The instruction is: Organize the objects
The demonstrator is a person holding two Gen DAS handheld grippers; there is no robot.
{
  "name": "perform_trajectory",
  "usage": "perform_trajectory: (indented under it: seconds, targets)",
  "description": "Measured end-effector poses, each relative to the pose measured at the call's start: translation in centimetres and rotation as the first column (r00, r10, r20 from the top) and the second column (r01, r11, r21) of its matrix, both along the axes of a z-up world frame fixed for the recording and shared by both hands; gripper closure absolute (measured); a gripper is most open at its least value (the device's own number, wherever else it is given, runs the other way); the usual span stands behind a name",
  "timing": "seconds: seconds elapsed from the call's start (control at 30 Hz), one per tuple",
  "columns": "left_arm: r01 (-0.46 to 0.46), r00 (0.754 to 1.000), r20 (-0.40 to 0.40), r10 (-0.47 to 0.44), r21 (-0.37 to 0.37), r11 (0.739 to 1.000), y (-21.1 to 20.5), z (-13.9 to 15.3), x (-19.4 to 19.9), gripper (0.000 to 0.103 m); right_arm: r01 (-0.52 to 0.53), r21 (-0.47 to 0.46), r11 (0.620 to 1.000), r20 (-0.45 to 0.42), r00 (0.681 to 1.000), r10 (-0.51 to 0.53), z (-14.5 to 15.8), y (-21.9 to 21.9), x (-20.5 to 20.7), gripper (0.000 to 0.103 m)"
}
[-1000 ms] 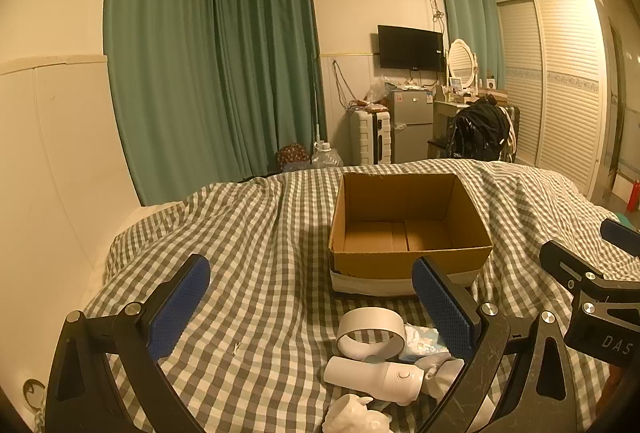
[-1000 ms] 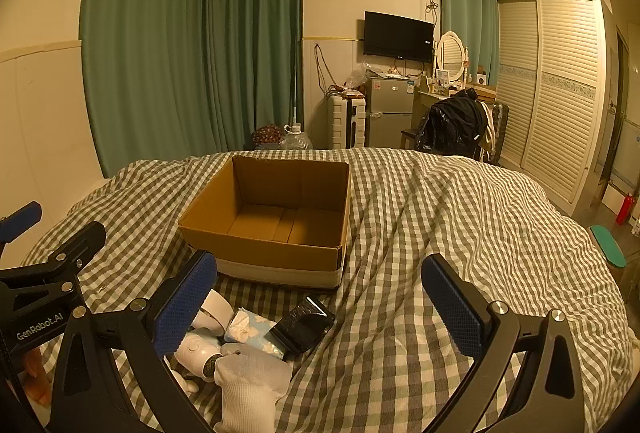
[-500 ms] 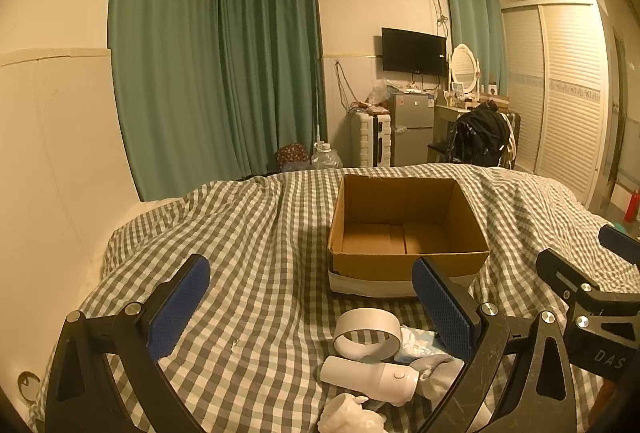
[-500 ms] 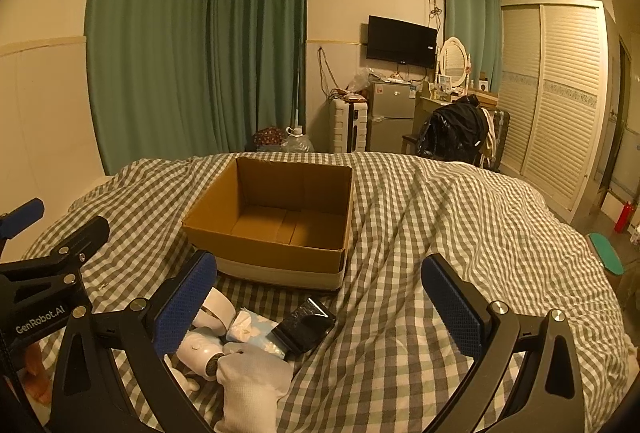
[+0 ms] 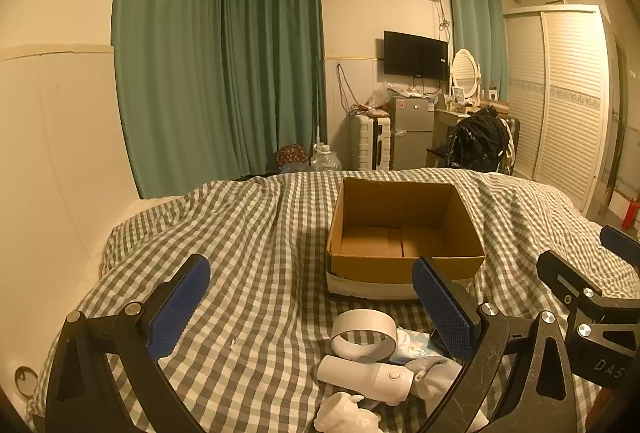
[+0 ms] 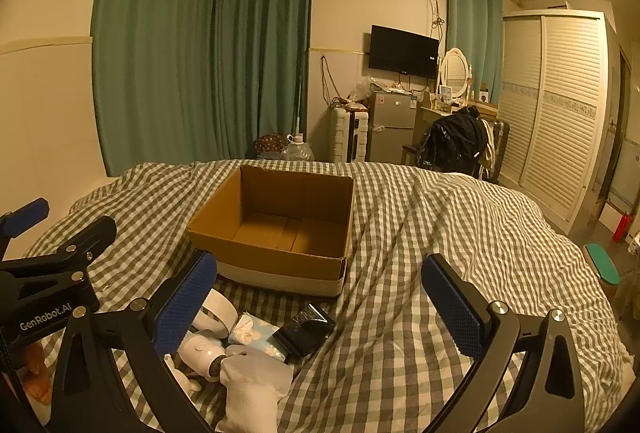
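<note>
So the pile I need to sort sits on the bed right in front of the cardboard box (image 5: pixel 404 233): a white handheld gadget with a ring on top (image 5: pixel 366 373), a packet of tissues (image 6: pixel 256 331), a black glossy pouch (image 6: pixel 306 329), a white sock (image 6: pixel 252 389) and a little white figurine (image 5: pixel 346 419) closest to me. They're all bunched up touching each other, between my two tools and just short of the box's near wall.

Neither tool has anything yet. My left gripper (image 5: pixel 308 305) has its fingers spread wide and empty, hovering above the pile; my right gripper (image 6: pixel 320 301) is the same, wide open, a bit off to the right of the stuff.

I reckon the step here is picking the first item. I'd go for something on the edge of the heap, like the pouch with the right one, since it lies clear at the side nearest that tool. The gadget looks smooth and round, so I'd close across its handle rather than the ring. The sock is floppy and might drag its neighbours along, so pinch it mid-body and lift slowly.

The box is open-topped and looks empty, just bare cardboard bottom, so there's plenty of room. The checked bedspread (image 6: pixel 440 233) is soft and wrinkly, so the box could tip if I bump it
</note>
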State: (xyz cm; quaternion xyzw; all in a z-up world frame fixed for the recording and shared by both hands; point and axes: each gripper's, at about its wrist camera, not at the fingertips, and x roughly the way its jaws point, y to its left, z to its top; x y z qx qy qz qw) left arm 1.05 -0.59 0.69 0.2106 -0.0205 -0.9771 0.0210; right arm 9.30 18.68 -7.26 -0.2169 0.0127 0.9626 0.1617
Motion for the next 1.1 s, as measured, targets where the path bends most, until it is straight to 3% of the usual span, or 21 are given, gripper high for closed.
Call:
perform_trajectory:
  seconds: [0.4, 0.57, 0.87, 1.1]
  targets:
    - [0.001, 1.0, -0.018, -0.001, -0.003, 1.0, -0.2, 1.1, 1.2, 0.0, -0.013, 0.004, 1.0, -0.023, 1.0, 0.013, 1.3, -0.7, 1.1, 0.0]
    - [-0.002, 1.0, -0.007, 0.002, -0.038, 0.999, 0.0, 1.0, 1.4, 0.0, -0.03, -0.005, 1.0, -0.019, 0.999, 0.03, 1.5, -0.9, 1.4, 0.0]
    - [0.012, 0.988, 0.155, 0.003, -0.094, 0.995, 0.4, -4.3, 0.2, 0.0, -0.038, -0.05, 0.998, 0.077, 0.996, 0.042, -1.4, -0.8, 0.3, 0.0]
    - [0.035, 0.956, 0.294, -0.001, -0.109, 0.993, -0.1, -9.2, -0.6, 0.0, -0.047, -0.077, 0.996, 0.218, 0.974, 0.063, -6.1, -0.8, -1.4, 0.0]
